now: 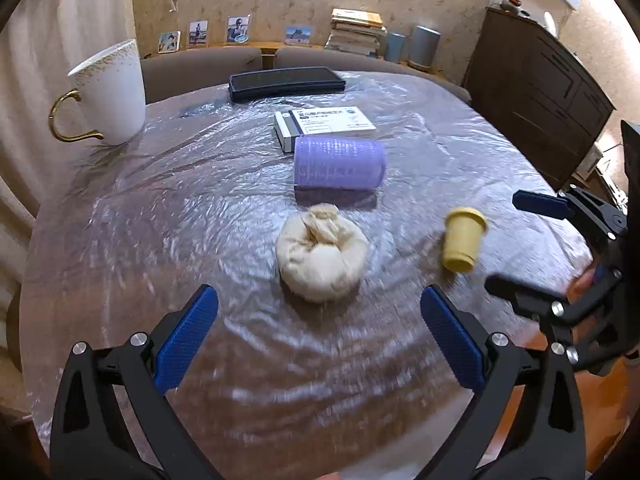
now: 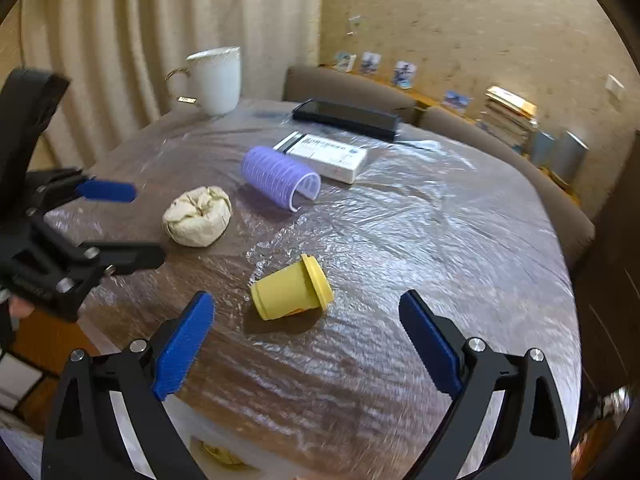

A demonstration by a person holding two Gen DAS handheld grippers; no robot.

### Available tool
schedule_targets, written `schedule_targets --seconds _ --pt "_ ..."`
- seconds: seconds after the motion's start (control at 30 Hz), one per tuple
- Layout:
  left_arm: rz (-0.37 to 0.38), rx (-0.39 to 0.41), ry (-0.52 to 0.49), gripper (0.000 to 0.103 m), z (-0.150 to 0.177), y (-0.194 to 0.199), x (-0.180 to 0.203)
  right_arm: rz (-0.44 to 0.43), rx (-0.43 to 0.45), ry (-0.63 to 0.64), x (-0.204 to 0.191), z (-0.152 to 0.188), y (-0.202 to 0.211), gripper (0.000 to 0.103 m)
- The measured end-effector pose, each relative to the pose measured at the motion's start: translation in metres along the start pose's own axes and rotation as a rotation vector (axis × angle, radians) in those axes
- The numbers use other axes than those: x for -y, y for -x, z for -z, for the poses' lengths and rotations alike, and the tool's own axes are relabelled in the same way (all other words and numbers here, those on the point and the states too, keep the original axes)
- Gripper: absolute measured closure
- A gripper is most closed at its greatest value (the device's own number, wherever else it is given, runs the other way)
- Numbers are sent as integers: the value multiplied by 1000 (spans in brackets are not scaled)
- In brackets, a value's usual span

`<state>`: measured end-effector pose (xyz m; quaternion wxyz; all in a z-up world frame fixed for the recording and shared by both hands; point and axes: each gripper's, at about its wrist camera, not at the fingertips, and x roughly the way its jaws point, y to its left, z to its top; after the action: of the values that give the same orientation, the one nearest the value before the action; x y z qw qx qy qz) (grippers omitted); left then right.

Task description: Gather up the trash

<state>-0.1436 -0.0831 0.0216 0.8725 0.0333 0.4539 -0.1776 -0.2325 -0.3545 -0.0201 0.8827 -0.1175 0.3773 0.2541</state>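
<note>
A crumpled beige paper wad point(image 1: 322, 254) point(image 2: 197, 216) lies on the film-covered table point(image 1: 160, 240). My left gripper point(image 1: 319, 295) stands open just short of it, pads well apart and touching nothing. A small yellow cup point(image 2: 292, 290) point(image 1: 462, 240) lies on its side, lid end to the right in the right wrist view. My right gripper point(image 2: 306, 296) is open around its near end, with clear gaps on both sides. Each gripper shows in the other's view: the right gripper point(image 1: 516, 244) at the right edge, the left gripper point(image 2: 128, 224) at the left edge.
A purple hair roller point(image 1: 340, 162) lies behind the wad, with a white box point(image 1: 328, 122) and a black case point(image 1: 286, 82) further back. A white mug point(image 1: 110, 88) stands at the far left. Below the near table edge sits a white container point(image 2: 192, 428) holding something yellow.
</note>
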Motion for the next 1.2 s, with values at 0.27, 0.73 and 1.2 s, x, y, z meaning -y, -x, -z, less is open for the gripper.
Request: schedule_targets --seconds 0.27,0.73,1.2 --pt "-46 -46 52 22 -14 -30 -2 -126 -26 64 6 -10 -28 19" --pt "-104 -28 -2 51 -17 -32 9 -142 -16 136 2 -11 -37 57" --pt "-111 9 45 51 -14 -18 7 -159 -10 -37 10 -16 -28 58"
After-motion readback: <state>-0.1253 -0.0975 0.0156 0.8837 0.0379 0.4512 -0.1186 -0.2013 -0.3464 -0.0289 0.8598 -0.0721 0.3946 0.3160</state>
